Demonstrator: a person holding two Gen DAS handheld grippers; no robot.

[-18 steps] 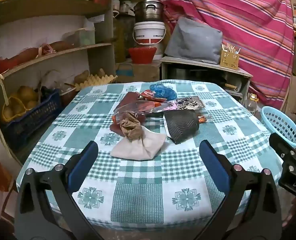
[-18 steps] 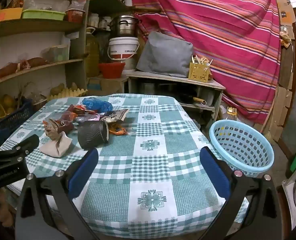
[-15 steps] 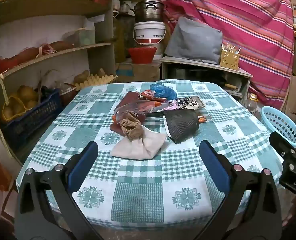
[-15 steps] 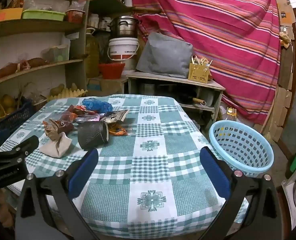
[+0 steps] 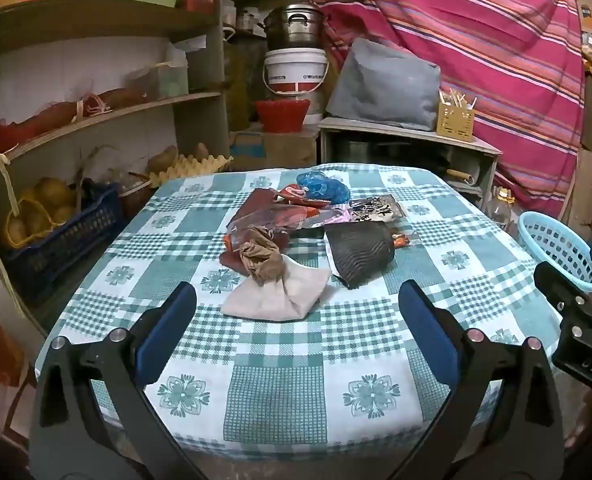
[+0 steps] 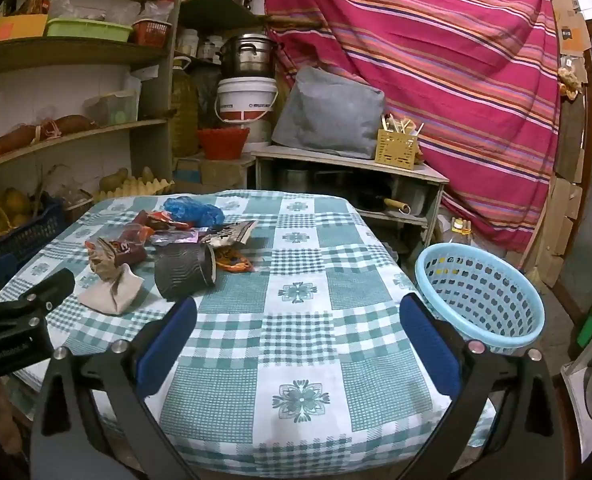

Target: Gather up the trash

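Note:
A heap of trash lies mid-table on the green checked cloth (image 5: pixel 280 384): a crumpled beige napkin (image 5: pixel 280 296), a brown wad (image 5: pixel 262 262), a dark ribbed paper cup (image 5: pixel 360 250) on its side, red wrappers (image 5: pixel 280 216), a blue plastic bag (image 5: pixel 322 188) and a printed packet (image 5: pixel 376 208). My left gripper (image 5: pixel 296 330) hovers open over the near table edge, short of the napkin, nothing between its fingers. My right gripper (image 6: pixel 298 344) is open too, over the cloth (image 6: pixel 296 360) right of the cup (image 6: pixel 184 272). A light blue basket (image 6: pixel 484 300) stands beside the table's right side.
Shelves (image 5: pixel 96 120) with sacks, a crate and an egg tray line the left wall. Behind the table stand a low cabinet (image 5: pixel 408 148) with a grey cushion, a white bucket (image 5: pixel 296 72) under a pot, and a striped red curtain (image 6: pixel 436 60).

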